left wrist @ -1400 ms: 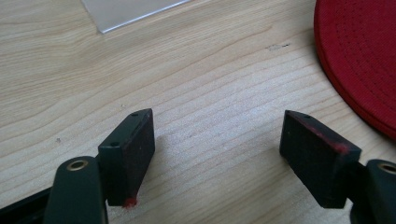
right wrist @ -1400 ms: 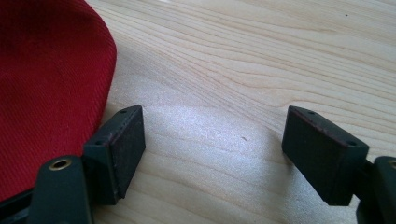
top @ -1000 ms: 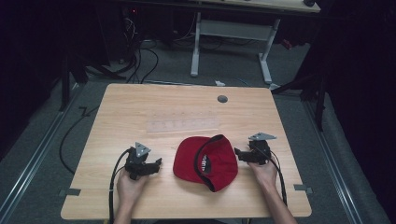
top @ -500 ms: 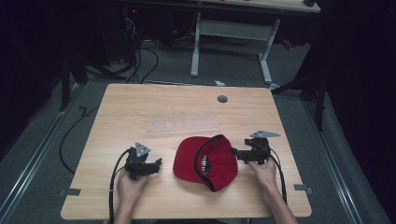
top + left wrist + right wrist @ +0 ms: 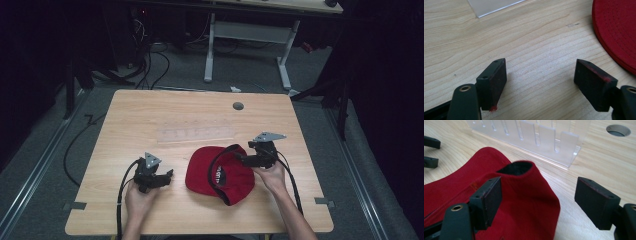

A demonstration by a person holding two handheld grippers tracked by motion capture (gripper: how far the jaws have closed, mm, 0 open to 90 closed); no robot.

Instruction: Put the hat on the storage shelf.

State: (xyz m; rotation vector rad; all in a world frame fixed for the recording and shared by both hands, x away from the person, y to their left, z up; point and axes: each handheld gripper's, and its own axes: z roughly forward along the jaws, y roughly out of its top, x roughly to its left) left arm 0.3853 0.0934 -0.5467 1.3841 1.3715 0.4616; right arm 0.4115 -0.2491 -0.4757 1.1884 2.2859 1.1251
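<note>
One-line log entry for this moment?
left gripper: open, empty | right gripper: open at red cap | cap: on table

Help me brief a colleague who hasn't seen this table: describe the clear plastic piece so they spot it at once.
On the wooden table, look just beyond the red cap, toward the far edge. There lies a clear acrylic rack, a long low strip. Its row of upright tabs and see-through body set it apart from the cap and the round grommet hole.

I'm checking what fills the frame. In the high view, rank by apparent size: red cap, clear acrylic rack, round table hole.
1. red cap
2. clear acrylic rack, faint, so its outline is unsure
3. round table hole
</note>
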